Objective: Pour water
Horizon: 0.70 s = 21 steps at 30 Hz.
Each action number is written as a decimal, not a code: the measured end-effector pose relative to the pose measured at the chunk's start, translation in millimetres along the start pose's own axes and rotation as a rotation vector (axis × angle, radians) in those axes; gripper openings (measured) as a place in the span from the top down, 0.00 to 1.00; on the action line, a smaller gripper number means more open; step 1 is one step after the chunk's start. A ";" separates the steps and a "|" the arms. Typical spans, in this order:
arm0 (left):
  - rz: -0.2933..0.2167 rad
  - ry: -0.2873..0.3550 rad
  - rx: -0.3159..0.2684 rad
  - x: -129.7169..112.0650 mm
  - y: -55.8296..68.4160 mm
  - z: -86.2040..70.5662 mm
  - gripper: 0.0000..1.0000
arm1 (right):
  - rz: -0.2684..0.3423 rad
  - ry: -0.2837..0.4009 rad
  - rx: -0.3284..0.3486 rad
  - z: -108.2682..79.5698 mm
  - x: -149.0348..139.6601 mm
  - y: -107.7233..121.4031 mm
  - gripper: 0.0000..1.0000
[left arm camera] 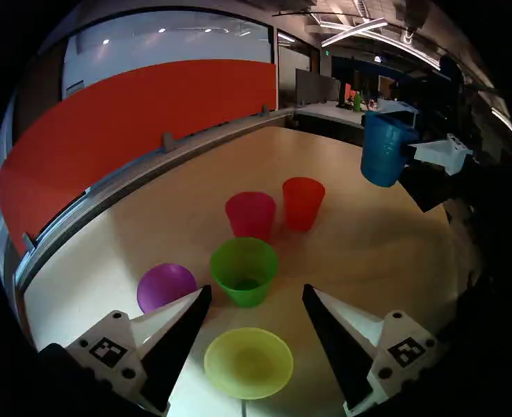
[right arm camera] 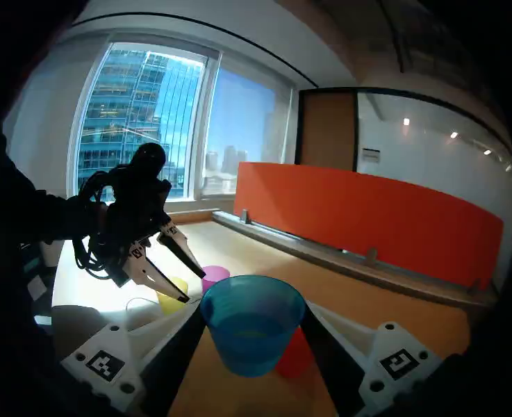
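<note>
Left gripper view, from the left: orange partition [left arm camera: 137,118] runs along the table's [left arm camera: 394,236] far-left edge. The purple cup [left arm camera: 165,285] is upright near the table's left edge, just beside the left finger of the left gripper [left arm camera: 256,288]. That claw is spread wide and grips nothing. The green cup [left arm camera: 244,270] stands upright just beyond the fingertips, with a darker patch at its bottom; can't tell if it is water. The yellow-green cup [left arm camera: 249,361] sits on the table between the two fingers, touching neither. Past the green cup is the pink cup [left arm camera: 251,214] and right of it the red cup [left arm camera: 303,201], close together in mid-table. At far right the blue cup [left arm camera: 382,149] is up off the table above its right edge, roughly upright, clamped in the right gripper [left arm camera: 436,154].

Right gripper view, from the left: a window [right arm camera: 144,118], then a dark-gloved hand [right arm camera: 117,208] holding the left gripper [right arm camera: 193,286], its fingers apart and empty over the yellow-green cup [right arm camera: 172,286] and purple cup [right arm camera: 214,274]. The right gripper [right arm camera: 252,306] has a finger pressed to each side of the blue cup [right arm camera: 252,326], mouth up, with what looks like liquid low inside. The red cup [right arm camera: 294,358] shows behind it — orange partition [right arm camera: 367,208] to the right.
</note>
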<state>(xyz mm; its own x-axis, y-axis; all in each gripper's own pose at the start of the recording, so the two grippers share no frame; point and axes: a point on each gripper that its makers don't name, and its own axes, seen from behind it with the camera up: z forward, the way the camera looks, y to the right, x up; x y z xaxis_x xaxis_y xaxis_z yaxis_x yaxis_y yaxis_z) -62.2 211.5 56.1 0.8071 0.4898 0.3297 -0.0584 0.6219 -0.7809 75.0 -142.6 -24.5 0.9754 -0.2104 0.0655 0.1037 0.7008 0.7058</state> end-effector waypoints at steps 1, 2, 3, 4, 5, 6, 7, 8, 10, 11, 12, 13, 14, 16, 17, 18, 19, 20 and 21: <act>-0.001 -0.002 -0.003 -0.1 0.4 0.6 0.03 | -0.001 0.007 -0.001 -0.2 1.3 -0.2 0.08; -0.002 -0.004 -0.007 -0.3 0.7 1.2 0.03 | -0.003 0.013 -0.003 -0.4 2.6 -0.3 0.08; -0.003 -0.006 -0.010 -0.4 1.0 1.9 0.03 | -0.003 0.020 -0.004 -0.7 4.0 -0.5 0.08; -0.004 -0.009 -0.012 -0.6 0.9 2.8 0.03 | -0.002 0.025 -0.004 -0.8 5.1 -0.7 0.08; -0.005 -0.012 -0.014 -0.8 0.8 3.6 0.03 | -0.001 0.029 -0.004 -1.0 6.2 -0.9 0.08; -0.005 -0.016 -0.016 -1.0 0.6 4.5 0.03 | 0.000 0.033 -0.004 -1.2 7.4 -1.0 0.08; -0.005 -0.018 -0.016 -1.0 0.1 5.4 0.03 | 0.001 0.036 -0.004 -1.2 8.2 -1.1 0.08; -0.005 -0.021 -0.016 -1.0 -0.4 6.3 0.03 | 0.002 0.039 -0.004 -1.3 9.0 -1.1 0.08; -0.003 -0.029 -0.017 -1.4 -1.2 8.0 0.03 | 0.003 0.041 -0.002 -1.6 10.2 -1.4 0.08; -0.003 -0.033 -0.017 -1.7 -1.4 8.8 0.03 | 0.003 0.042 -0.001 -1.9 10.7 -1.5 0.08; -0.002 -0.036 -0.018 -2.1 -1.7 9.7 0.03 | 0.003 0.042 0.000 -2.1 11.1 -1.6 0.08; -0.001 -0.039 -0.018 -2.4 -2.0 10.8 0.02 | 0.002 0.042 0.000 -2.2 11.2 -1.3 0.08; -0.001 -0.042 -0.017 -2.7 -2.4 11.9 0.03 | 0.001 0.042 0.000 -2.3 11.3 -1.0 0.07; 0.000 -0.049 -0.017 -3.8 -3.1 14.6 0.03 | -0.001 0.042 0.000 -2.7 11.1 -0.6 0.08; 0.001 -0.052 -0.017 -4.5 -3.5 15.9 0.03 | -0.002 0.041 0.000 -3.0 10.9 -0.4 0.08; 0.001 -0.056 -0.016 -5.3 -4.1 17.5 0.03 | -0.003 0.041 -0.001 -3.3 10.6 -0.1 0.08; 0.001 -0.061 -0.014 -6.1 -5.0 18.9 0.03 | -0.003 0.040 -0.001 -3.5 10.0 0.1 0.08; 0.001 -0.065 -0.012 -6.8 -5.9 20.4 0.03 | -0.003 0.039 -0.001 -3.8 9.5 0.4 0.08; 0.001 -0.069 -0.009 -7.4 -7.1 22.0 0.03 | -0.004 0.037 -0.002 -4.2 8.9 0.8 0.08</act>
<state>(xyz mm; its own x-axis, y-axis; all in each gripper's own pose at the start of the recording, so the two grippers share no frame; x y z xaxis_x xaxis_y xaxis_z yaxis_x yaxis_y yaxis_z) -80.7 216.9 70.8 0.7645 0.5314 0.3648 -0.0535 0.6163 -0.7857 84.6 -141.1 -26.3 0.9816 -0.1875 0.0364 0.1078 0.7012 0.7047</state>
